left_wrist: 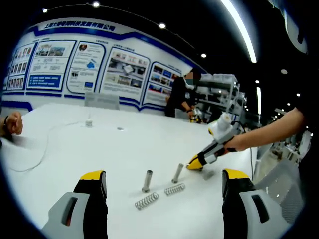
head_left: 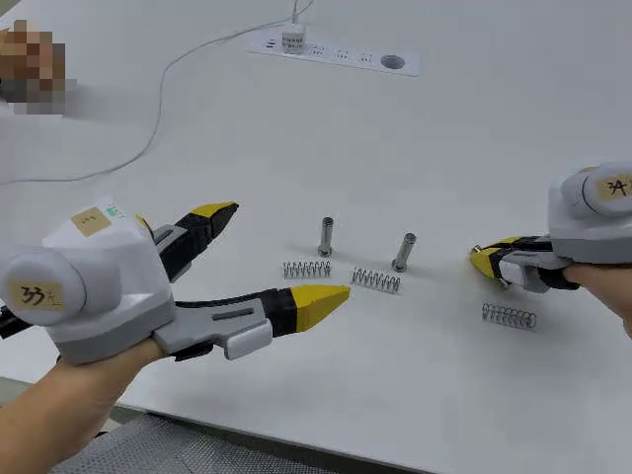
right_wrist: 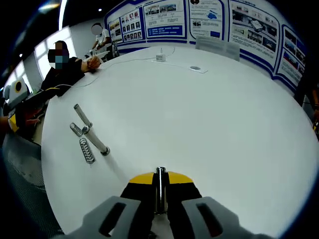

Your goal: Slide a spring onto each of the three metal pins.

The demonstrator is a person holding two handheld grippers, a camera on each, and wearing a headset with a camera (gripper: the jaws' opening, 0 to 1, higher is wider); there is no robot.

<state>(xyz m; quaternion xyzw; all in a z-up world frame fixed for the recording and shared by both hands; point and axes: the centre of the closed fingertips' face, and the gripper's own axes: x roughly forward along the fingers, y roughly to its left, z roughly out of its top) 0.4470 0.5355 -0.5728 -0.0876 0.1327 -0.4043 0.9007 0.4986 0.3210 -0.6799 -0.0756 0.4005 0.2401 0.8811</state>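
Looking down on the white table, and taking the upright first pin in the middle as the marker. Spotting a second pin just to its right, also standing on end. Finding the first spring lying flat right at the marker's foot, on the near side. Seeing the second spring beside that, in front of the second pin. Picking out a third spring well off to the marker's right, lying alone.

Holding the left gripper to the marker's left and nearer the person, jaws spread wide, nothing between them. Gripping a third pin in the right gripper, jaws clamped tight on its shaft. Hovering low there, right of the marker, past the second pin and just behind the third spring.

Far behind the marker, catching a power strip with a cable trailing off to the left.
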